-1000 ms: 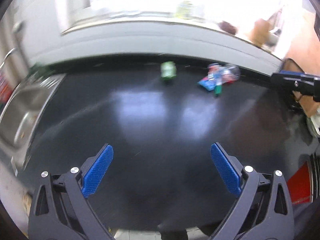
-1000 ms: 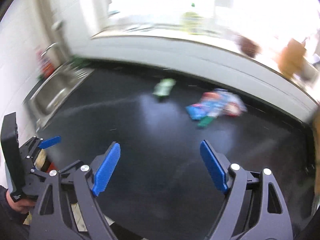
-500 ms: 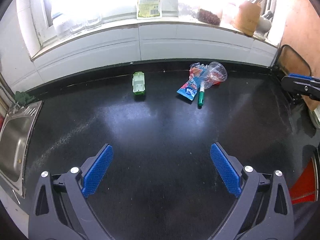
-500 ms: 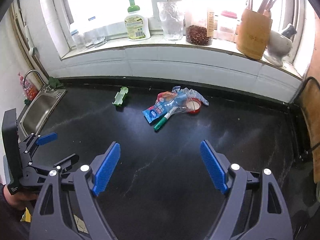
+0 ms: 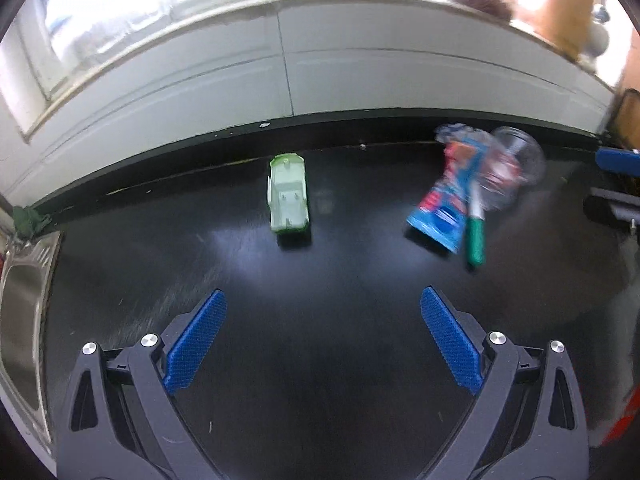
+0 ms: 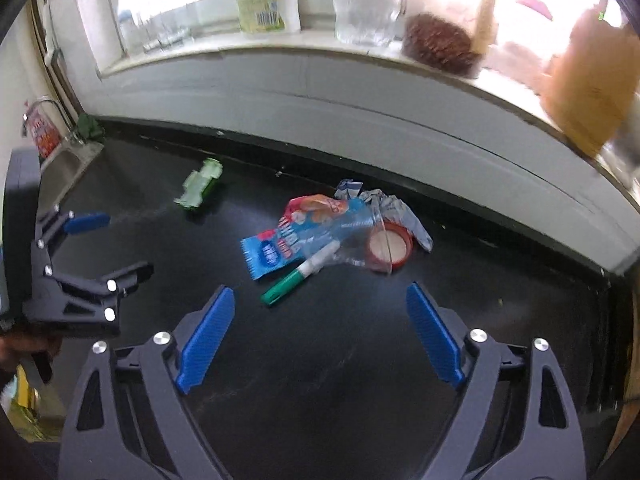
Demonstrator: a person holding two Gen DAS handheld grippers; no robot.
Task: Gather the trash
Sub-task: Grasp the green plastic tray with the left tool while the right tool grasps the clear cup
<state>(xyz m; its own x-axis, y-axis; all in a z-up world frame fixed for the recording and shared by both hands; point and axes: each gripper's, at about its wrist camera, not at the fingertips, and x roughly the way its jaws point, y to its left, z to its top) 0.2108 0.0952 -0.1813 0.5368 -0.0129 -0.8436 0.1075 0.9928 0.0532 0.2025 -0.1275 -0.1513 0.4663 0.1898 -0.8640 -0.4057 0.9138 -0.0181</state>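
Both the left gripper [image 5: 322, 344] and right gripper [image 6: 320, 338] are spread apart, empty. At twelve o'clock, near the right gripper, lie the blue crinkled snack wrapper [image 6: 276, 254] and green-capped marker [image 6: 298, 278]; they should be approached low and pinched squarely. The pale green plastic tray [image 5: 288, 196] lies at eleven o'clock of the left gripper.

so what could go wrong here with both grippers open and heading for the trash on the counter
The green marker lies partly on the blue snack wrapper, so pinching one could roll or drag the other. The clear plastic film drapes over the red tape roll; a grab may lift only the film. The right gripper and left gripper could clash if both reach for that pile.
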